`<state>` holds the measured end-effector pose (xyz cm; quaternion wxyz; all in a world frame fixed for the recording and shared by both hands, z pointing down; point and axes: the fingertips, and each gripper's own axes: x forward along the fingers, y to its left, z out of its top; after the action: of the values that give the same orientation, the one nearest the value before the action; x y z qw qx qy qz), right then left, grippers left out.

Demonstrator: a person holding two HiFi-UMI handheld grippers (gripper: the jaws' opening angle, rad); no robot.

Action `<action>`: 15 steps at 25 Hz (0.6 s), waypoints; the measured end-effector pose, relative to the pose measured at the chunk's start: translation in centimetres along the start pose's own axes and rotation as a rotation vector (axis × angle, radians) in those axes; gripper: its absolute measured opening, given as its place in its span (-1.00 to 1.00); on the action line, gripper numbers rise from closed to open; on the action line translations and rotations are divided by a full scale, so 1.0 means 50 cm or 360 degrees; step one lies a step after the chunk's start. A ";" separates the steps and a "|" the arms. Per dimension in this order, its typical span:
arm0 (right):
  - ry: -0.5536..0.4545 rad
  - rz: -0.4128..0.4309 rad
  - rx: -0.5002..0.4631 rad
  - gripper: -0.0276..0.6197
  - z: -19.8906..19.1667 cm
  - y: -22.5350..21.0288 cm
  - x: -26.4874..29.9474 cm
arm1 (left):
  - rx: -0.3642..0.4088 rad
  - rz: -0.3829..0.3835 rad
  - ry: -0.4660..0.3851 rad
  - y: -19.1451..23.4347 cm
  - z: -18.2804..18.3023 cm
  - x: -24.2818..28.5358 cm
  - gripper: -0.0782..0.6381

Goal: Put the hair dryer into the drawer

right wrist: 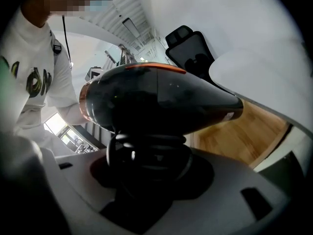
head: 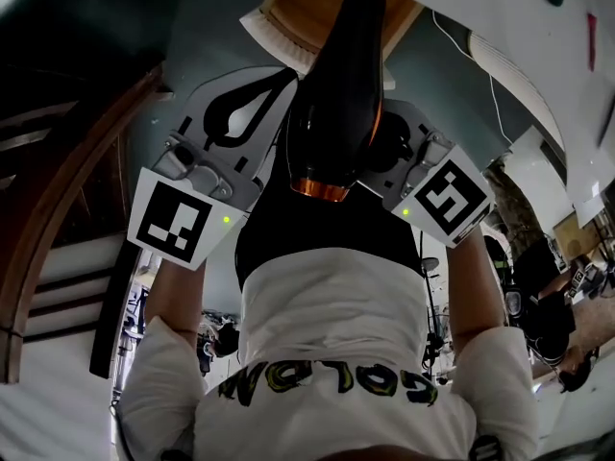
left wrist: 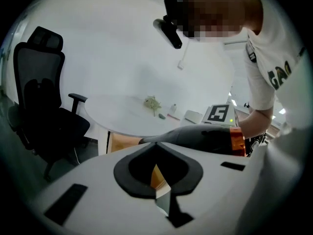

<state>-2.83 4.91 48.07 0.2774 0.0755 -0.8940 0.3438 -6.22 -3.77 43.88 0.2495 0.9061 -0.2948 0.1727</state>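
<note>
A white bench (left wrist: pixel 127 115) with a rounded edge is seen in a pale-walled room, with a few small items (left wrist: pixel 154 103) lying on its top, well apart from the edge. A black office chair (left wrist: pixel 44 111) is parked beside it on a dark floor (head: pixel 192 36). Under the bench, a drawer (head: pixel 298 8) with a light wooden inside is pulled open. The hair dryer (head: pixel 336 94), black with an orange ring at its rear end, is held in the air in front of the person's white shirt (head: pixel 327 325). Its nozzle is pointed at the open drawer and overlaps the drawer's front in the head view. Whether the nozzle tip is already inside cannot be told, but the dryer is not lying in the drawer. The right gripper (right wrist: pixel 146 160) is clenched wide around the dryer's handle, which fills the dark opening between its jaws, and the dryer's body is carried crosswise above them. The left gripper (left wrist: pixel 157 173) is held just beside the dryer, on its left. Its jaws are drawn nearly together around an empty spade-shaped opening, through which only a sliver of the wood below is seen. Nothing is gripped by it, and contact with the dryer cannot be made out.
</note>
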 end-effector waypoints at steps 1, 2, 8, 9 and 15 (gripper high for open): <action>0.0023 -0.0004 0.0013 -0.16 -0.004 -0.013 0.004 | 0.0027 -0.0008 0.0025 0.008 -0.006 0.009 -0.76; 0.0047 -0.0009 0.0025 -0.16 -0.008 -0.025 0.009 | 0.0057 -0.0015 0.0052 0.016 -0.011 0.018 -0.75; 0.0201 -0.0083 0.0040 -0.16 -0.032 -0.104 0.029 | 0.0260 -0.0025 0.0214 0.053 -0.030 0.069 -0.76; 0.0225 -0.0108 0.0031 -0.16 -0.033 -0.118 0.031 | 0.0298 -0.0028 0.0235 0.059 -0.030 0.077 -0.76; 0.0344 -0.0179 -0.0012 -0.16 -0.024 -0.194 0.048 | 0.0494 -0.0053 0.0342 0.107 -0.032 0.118 -0.76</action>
<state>-1.16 -1.46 55.66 0.3913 0.0871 -0.8544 0.3305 -5.29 -9.28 49.75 0.1394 0.9149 -0.2212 0.3076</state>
